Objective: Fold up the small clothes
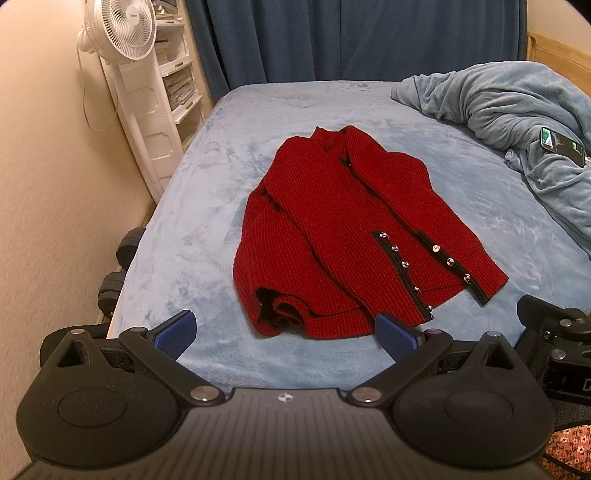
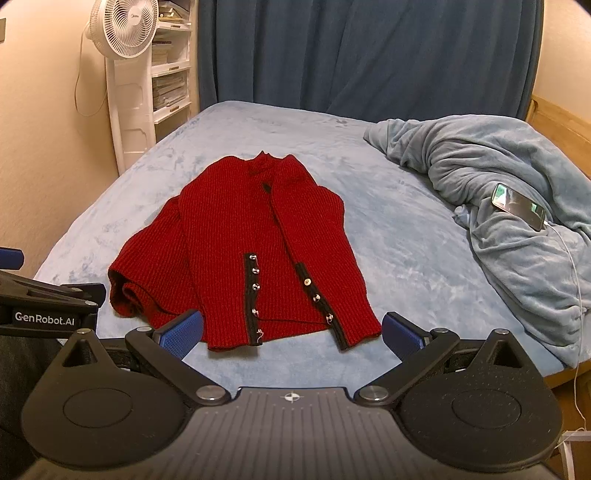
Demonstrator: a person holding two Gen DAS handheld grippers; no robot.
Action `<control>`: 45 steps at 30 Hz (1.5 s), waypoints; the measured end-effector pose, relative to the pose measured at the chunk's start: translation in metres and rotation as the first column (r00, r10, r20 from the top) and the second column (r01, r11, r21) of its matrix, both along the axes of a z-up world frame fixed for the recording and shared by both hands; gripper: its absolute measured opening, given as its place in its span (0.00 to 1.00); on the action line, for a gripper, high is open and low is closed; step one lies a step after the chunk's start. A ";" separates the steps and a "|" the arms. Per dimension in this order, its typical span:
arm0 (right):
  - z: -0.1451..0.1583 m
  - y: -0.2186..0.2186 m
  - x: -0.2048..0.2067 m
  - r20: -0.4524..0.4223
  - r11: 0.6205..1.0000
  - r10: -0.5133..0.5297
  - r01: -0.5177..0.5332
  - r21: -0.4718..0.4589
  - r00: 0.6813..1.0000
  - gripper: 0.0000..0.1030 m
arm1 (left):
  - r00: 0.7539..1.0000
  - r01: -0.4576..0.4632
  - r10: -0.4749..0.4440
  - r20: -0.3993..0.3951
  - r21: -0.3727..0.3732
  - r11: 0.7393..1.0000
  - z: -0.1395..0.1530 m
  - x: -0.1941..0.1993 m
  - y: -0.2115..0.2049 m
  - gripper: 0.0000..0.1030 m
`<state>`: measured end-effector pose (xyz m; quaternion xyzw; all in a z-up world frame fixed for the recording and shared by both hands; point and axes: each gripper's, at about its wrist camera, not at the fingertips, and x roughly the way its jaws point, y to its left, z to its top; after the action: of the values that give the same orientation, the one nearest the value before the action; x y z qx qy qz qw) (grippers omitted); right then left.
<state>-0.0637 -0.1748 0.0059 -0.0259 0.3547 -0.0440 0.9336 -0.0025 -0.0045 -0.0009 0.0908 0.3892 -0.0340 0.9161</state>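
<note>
A small red knitted cardigan (image 1: 343,229) (image 2: 255,251) with black trim and metal buttons lies flat on the light blue bed cover (image 1: 207,221) (image 2: 399,236), collar away from me, both sleeves folded over the front. My left gripper (image 1: 284,332) hovers open just before the cardigan's hem, its blue pads (image 1: 177,332) wide apart and holding nothing. My right gripper (image 2: 291,332) is also open over the hem, with empty blue pads (image 2: 400,334). Each gripper's body shows at the edge of the other's view.
A crumpled blue-grey blanket (image 1: 517,107) (image 2: 498,206) lies at the right with a phone (image 1: 561,142) (image 2: 519,205) on its cable. A white standing fan (image 1: 118,33) (image 2: 123,29) and shelves stand at the left by the wall. Dark blue curtains (image 2: 351,55) hang behind.
</note>
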 end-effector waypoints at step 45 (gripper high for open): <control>-0.007 -0.002 0.001 -0.027 1.000 -0.003 0.003 0.007 1.000 0.99 | 1.000 0.008 -0.008 -0.002 0.012 1.000 0.000 0.001 0.000 1.00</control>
<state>-0.0624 -0.1765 -0.0008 -0.0227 0.3675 -0.0438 0.9287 -0.0012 -0.0049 -0.0011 0.0979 0.3897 -0.0352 0.9150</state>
